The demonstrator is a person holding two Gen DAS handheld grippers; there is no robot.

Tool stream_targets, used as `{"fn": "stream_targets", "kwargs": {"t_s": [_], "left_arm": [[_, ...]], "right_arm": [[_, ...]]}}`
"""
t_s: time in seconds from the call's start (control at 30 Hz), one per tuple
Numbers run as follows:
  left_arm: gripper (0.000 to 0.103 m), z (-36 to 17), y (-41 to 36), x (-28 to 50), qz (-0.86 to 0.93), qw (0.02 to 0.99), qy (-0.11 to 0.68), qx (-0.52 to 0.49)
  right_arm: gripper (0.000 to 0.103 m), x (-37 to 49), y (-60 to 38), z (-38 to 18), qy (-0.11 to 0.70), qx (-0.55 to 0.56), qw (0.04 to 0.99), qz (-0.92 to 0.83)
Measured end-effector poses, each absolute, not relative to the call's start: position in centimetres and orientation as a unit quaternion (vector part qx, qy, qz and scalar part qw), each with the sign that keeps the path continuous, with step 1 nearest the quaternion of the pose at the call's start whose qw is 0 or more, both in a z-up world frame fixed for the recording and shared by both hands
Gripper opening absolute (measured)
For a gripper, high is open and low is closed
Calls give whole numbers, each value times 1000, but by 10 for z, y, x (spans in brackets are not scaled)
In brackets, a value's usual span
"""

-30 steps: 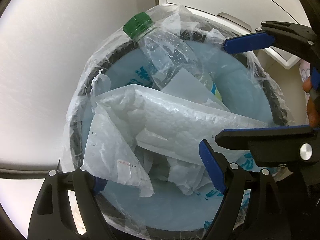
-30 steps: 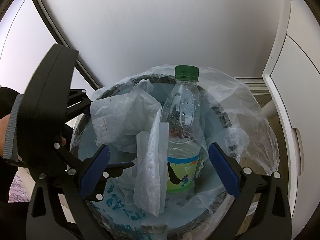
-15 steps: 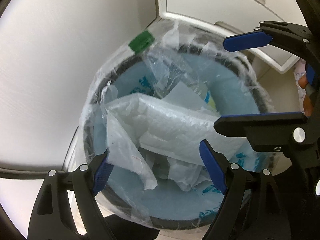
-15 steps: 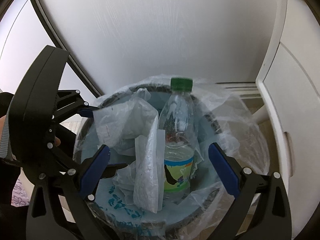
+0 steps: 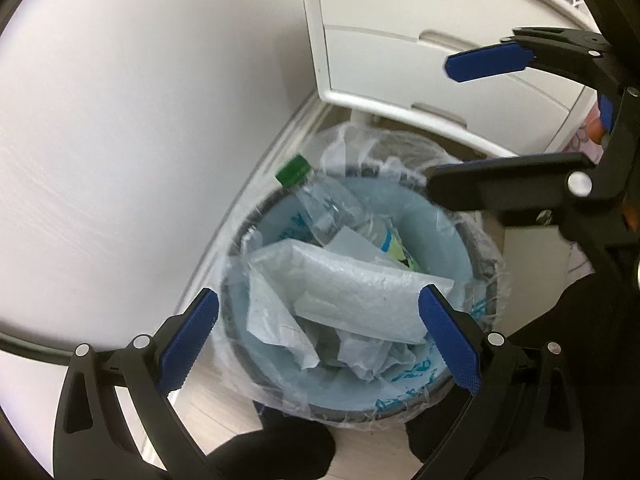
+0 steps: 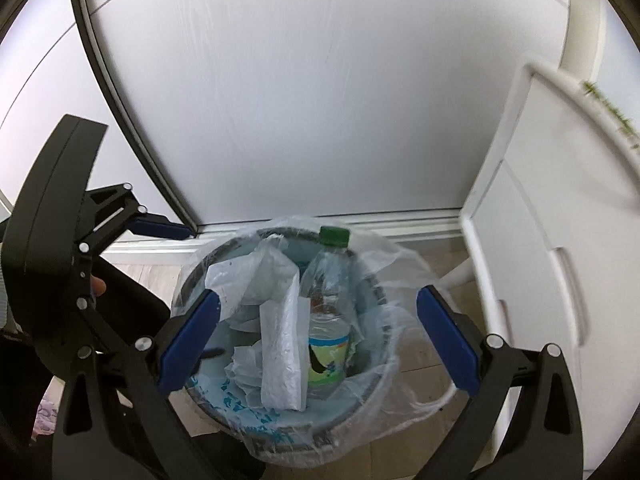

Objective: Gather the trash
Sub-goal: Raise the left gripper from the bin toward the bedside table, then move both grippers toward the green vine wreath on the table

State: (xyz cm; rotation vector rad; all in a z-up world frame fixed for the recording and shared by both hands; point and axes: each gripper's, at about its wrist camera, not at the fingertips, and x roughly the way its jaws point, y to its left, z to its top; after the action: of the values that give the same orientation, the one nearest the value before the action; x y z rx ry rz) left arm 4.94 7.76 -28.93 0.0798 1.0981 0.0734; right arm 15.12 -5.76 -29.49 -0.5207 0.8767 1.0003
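A: What sits nearest in the left wrist view?

B: The left gripper [image 5: 318,336], low in the frame, its blue-padded jaws spread wide with nothing between them. Beyond it, in the centre, stands the round trash bin [image 5: 482,258] with its clear plastic liner [image 5: 412,146].

A: And the trash?

B: Inside the bin: a white padded mailer [image 5: 360,292] lies across the middle, crumpled plastic wrap [image 5: 276,320] beside it, and a clear plastic bottle [image 5: 336,210] leans toward the upper left of the rim, its green cap [image 5: 293,171] sticking out.

A: The other gripper?

B: The right gripper [image 6: 318,336] frames the bin from the lower part of its own view, jaws likewise wide apart and holding nothing. In the left wrist view it shows at the upper right, above the bin.

A: Farther back?

B: A white wall [image 6: 300,100] fills the upper frame, and a white drawer cabinet [image 6: 540,272] stands at the right. Something green along its top edge is too blurred to identify.
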Motion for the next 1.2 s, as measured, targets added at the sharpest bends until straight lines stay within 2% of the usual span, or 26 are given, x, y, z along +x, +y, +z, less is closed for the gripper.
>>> {"fn": "stream_targets", "kwargs": {"t_s": [0.4, 0.77, 1.2], "left_arm": [[97, -210, 68, 35, 59, 887, 457, 44], [97, -134, 32, 56, 42, 915, 396, 56], [97, -88, -5, 89, 14, 930, 361, 72]], "right_arm": [[96, 128, -102, -220, 363, -193, 831, 375], [96, 115, -139, -150, 315, -159, 884, 307], [96, 130, -189, -105, 292, -118, 922, 226]]}}
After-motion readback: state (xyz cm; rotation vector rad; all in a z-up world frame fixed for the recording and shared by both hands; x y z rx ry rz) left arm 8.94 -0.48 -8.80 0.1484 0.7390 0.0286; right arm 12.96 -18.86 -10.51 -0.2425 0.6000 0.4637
